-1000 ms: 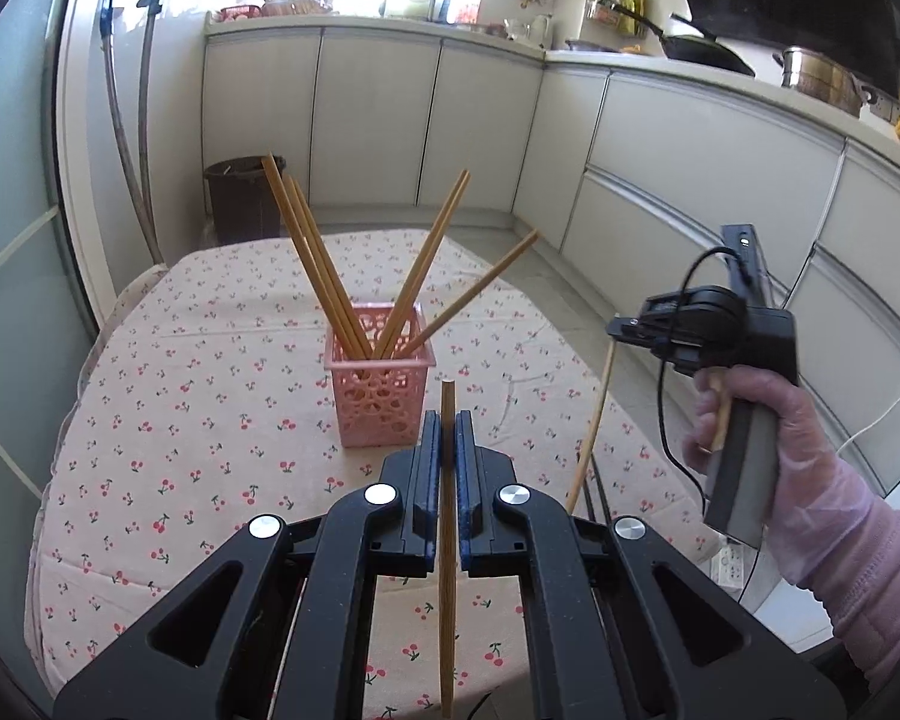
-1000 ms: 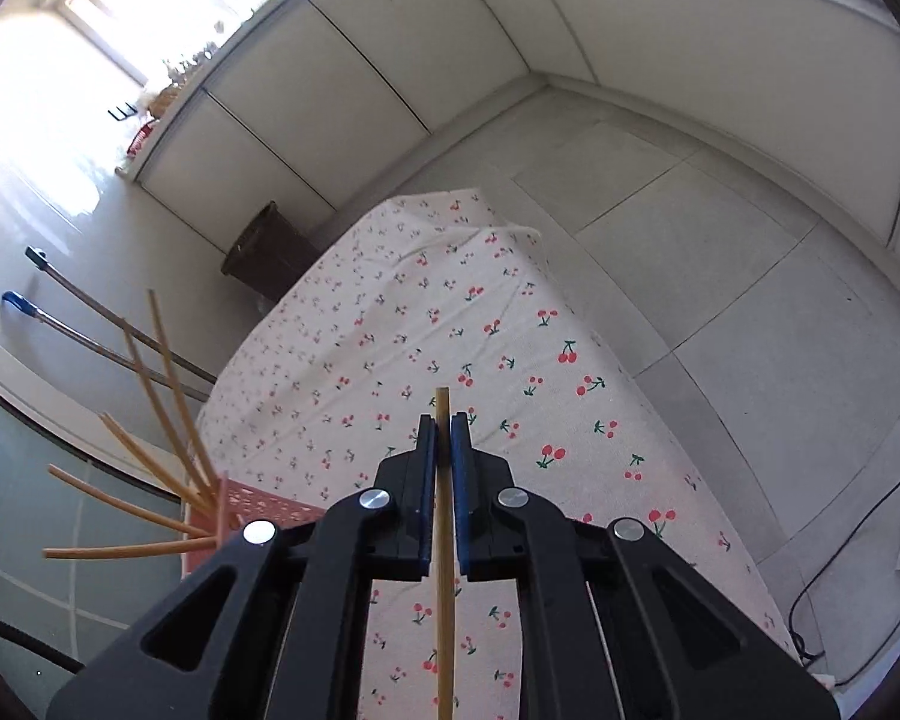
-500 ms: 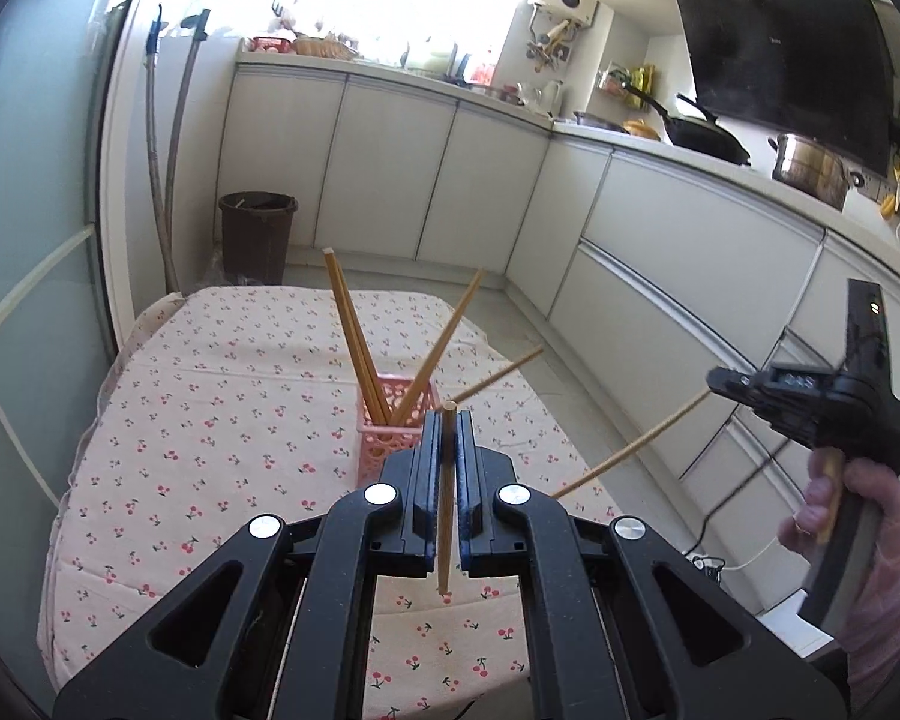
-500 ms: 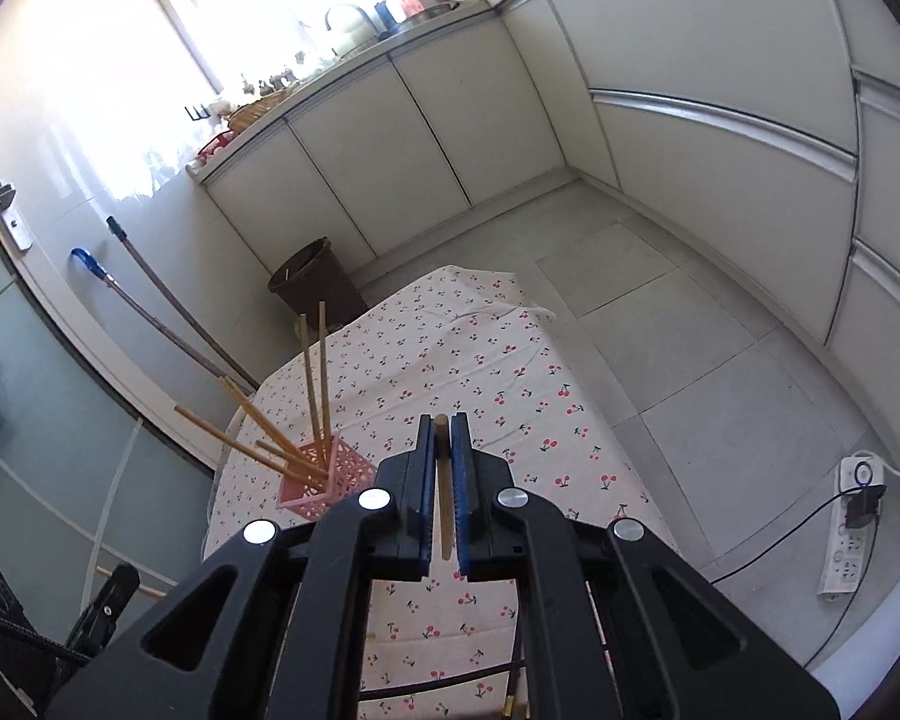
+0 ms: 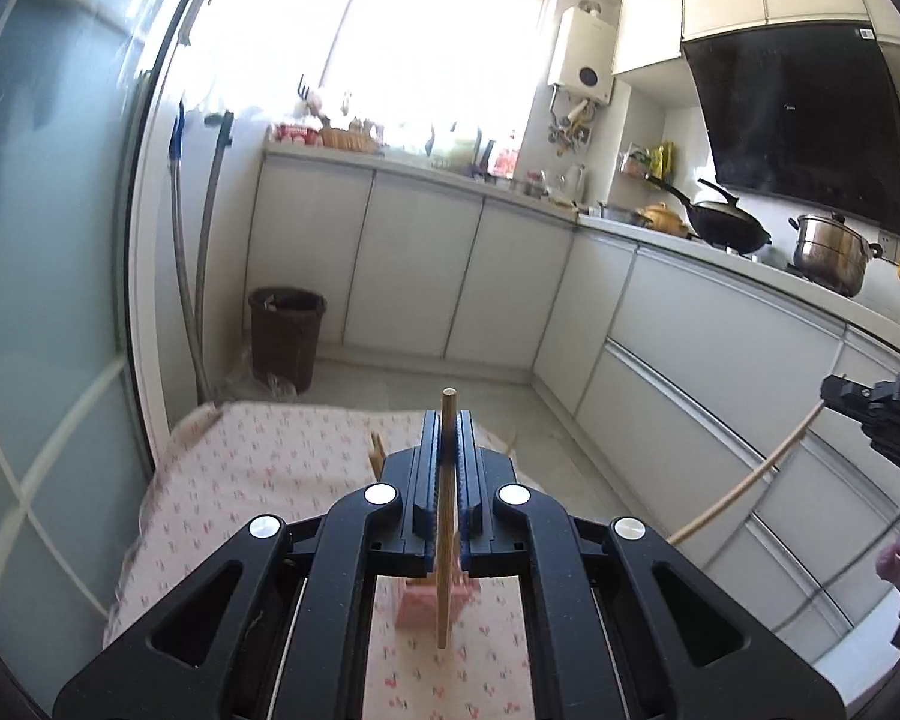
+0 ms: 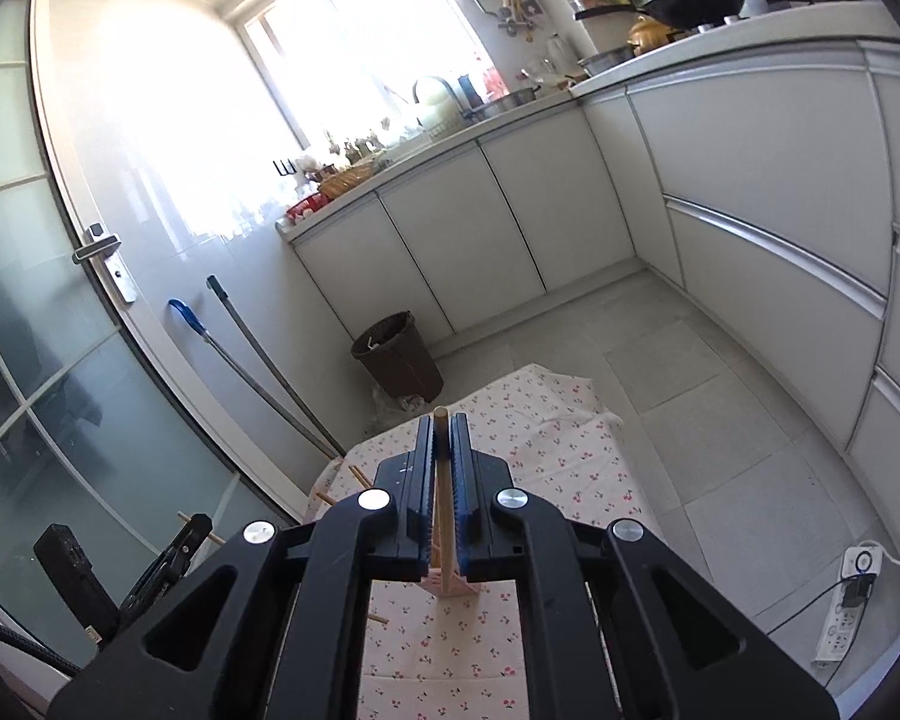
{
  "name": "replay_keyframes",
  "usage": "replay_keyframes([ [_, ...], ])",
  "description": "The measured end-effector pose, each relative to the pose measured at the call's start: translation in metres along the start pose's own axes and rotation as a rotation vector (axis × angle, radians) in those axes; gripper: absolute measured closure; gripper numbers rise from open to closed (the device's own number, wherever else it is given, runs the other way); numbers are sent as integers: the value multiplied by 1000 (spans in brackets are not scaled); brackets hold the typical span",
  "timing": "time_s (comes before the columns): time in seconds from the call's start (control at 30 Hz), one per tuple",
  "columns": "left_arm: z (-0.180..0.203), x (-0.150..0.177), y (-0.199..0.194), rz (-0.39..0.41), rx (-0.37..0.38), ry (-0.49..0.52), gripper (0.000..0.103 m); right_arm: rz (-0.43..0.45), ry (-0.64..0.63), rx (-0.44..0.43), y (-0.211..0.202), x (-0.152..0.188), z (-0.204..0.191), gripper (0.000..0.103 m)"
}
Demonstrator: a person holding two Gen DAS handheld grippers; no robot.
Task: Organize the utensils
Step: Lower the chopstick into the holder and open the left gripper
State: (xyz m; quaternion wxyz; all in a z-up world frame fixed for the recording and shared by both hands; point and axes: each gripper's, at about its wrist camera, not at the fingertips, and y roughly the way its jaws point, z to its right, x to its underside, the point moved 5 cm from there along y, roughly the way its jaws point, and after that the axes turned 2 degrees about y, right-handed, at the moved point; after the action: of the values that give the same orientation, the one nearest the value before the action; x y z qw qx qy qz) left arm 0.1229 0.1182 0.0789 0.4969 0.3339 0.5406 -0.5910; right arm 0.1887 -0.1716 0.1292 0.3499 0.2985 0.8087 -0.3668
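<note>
My left gripper [image 5: 448,423] is shut on a wooden chopstick [image 5: 444,540] that stands upright between its pads. Below the jaws shows a bit of the pink basket [image 5: 417,603]; tips of the chopsticks in it peek out beside the fingers. At the right edge, the right gripper [image 5: 870,408] holds a second chopstick [image 5: 750,480] slanting down-left. In the right wrist view, my right gripper [image 6: 442,429] is shut on that chopstick [image 6: 444,516], high above the pink basket [image 6: 450,588]. The left gripper [image 6: 177,546] appears at lower left.
The table [image 5: 258,468] wears a cherry-print cloth [image 6: 558,456]. A brown bin [image 6: 397,360] and two mop handles [image 6: 258,378] stand beyond it by a glass door. White cabinets [image 5: 426,276] line the walls. A power strip [image 6: 849,612] lies on the floor at right.
Both grippers have risen well above the table, each still holding its chopstick. The basket has slid from the middle of the views to under the jaws.
</note>
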Motion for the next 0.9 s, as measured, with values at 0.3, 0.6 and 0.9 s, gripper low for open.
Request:
replay_keyframes([
  [0.3,5,-29,48,42,-34,1,99,16,-30,-67,27,-17,-39,98],
  [0.6,0,0,106,-61,-49,14,94,-6,-38,-66,59,-14,-45,98],
  [0.9,-51,7,62,-53,-96,-173,84,-28,-40,-35,76,-3,-44,98],
])
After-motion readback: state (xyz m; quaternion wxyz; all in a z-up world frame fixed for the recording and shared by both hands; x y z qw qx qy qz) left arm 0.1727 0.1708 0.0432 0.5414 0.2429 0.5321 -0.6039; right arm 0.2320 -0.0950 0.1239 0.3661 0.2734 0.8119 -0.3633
